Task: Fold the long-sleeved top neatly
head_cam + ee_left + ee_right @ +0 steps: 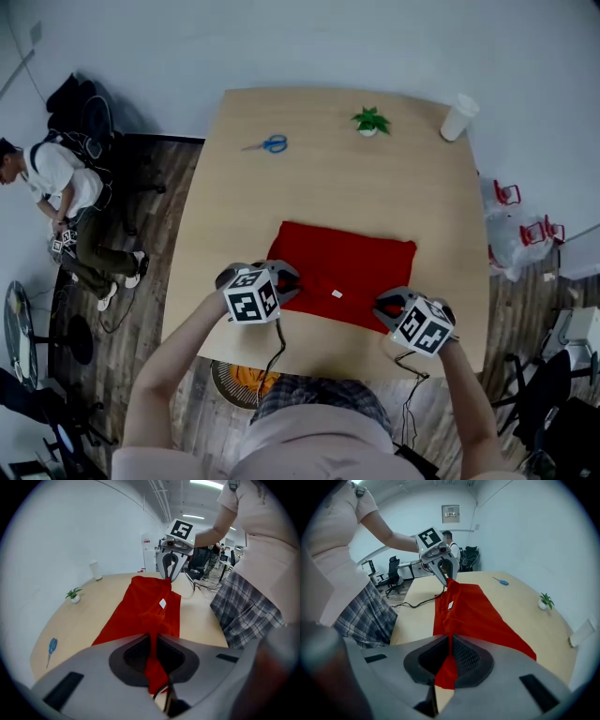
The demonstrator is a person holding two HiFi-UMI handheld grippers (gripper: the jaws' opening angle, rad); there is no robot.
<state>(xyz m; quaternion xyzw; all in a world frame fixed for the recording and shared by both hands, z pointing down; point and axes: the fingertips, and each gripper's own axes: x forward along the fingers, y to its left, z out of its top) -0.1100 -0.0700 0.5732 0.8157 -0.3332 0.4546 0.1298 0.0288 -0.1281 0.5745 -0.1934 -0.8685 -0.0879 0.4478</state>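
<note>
The red long-sleeved top (347,270) lies as a folded rectangle on the wooden table (328,178), with a small white label showing near its near edge. My left gripper (284,282) is shut on the top's near left corner; red cloth (152,644) runs between its pads. At the near right corner my right gripper (390,307) is shut on the cloth (449,660) too. Each gripper shows in the other's view, the right gripper (167,576) at one end of the near edge and the left gripper (449,579) at the other.
Blue scissors (270,143), a small potted plant (370,120) and a white paper cup (458,117) sit at the table's far end. A person (66,202) crouches on the floor at the left. Red-handled bags (520,230) stand right of the table.
</note>
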